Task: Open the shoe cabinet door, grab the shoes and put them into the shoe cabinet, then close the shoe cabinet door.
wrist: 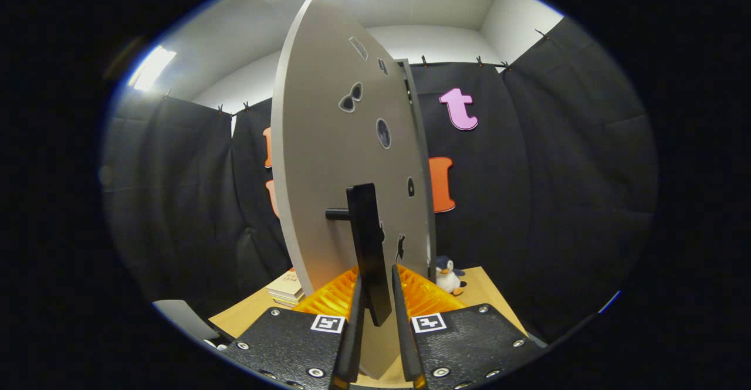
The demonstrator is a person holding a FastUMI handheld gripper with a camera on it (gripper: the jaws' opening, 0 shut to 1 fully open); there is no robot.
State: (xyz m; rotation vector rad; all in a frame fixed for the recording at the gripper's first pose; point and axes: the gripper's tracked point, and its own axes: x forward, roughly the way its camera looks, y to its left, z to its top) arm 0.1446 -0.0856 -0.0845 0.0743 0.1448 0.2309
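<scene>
The shoe cabinet door [328,161], a pale grey panel with small dark cut-out shapes, stands swung partly outward right in front of me. Its black vertical bar handle [366,231] juts from the panel on a short post. My gripper [376,278] is shut on the lower part of that handle, one finger pressed on each side. Behind the door's far edge shows a narrow strip of the cabinet body [421,155]. The cabinet's inside is hidden by the door.
The cabinet stands on a light wooden table [490,293]. A small penguin plush [449,275] sits by the cabinet's right foot. A stack of books [287,290] lies to the left of the door. Black cloth walls close in all round.
</scene>
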